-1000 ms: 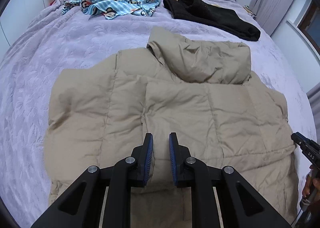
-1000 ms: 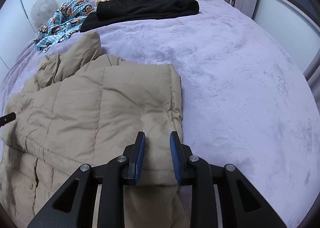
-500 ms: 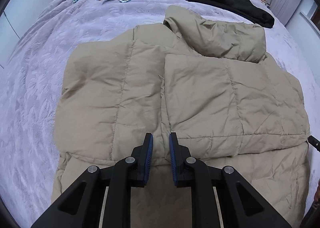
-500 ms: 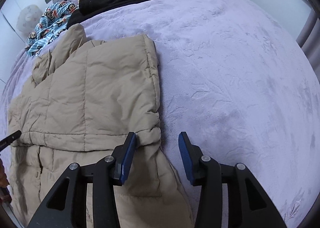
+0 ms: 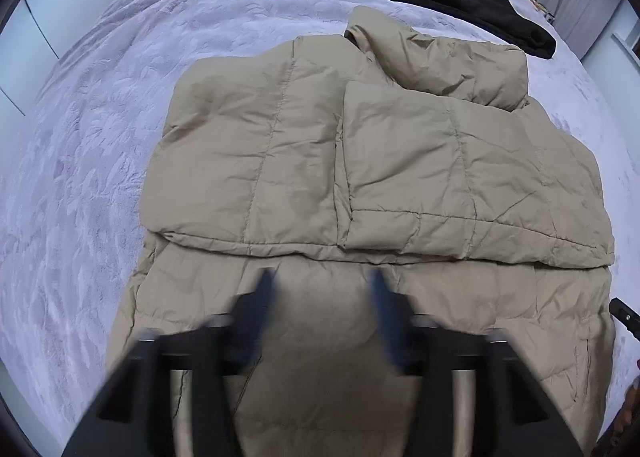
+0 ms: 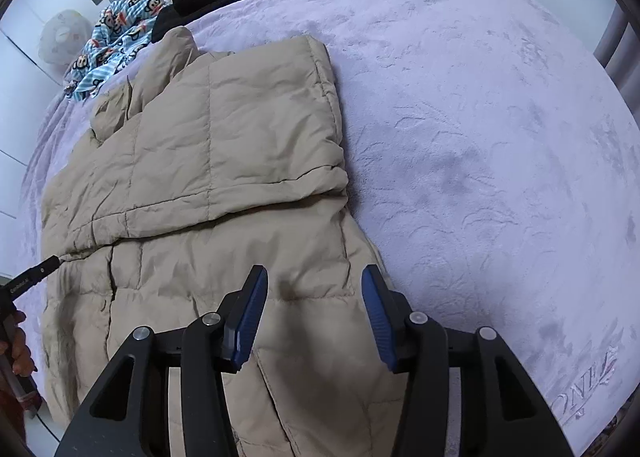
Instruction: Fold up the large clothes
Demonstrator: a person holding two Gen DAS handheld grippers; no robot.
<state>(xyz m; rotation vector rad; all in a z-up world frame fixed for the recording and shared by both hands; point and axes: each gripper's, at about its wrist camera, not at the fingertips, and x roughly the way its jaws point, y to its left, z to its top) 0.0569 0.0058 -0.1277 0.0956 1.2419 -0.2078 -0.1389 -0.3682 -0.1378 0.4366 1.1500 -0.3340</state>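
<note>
Lavender bedspread (image 6: 480,137), one tan puffer jacket (image 5: 280,161), two grippers, left (image 5: 322,289) and right (image 6: 314,289), jaws spread, empty.

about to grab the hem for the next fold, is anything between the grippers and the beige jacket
Nothing visible. The left gripper and right gripper, both open, hang directly over the beige jacket. The other clothes lie far up the bed.

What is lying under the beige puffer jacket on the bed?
The beige puffer jacket lies directly on the lavender plush blanket, which shows all around it. Whether anything else is under the jacket cannot be seen, because its folded padding covers that area.
</note>
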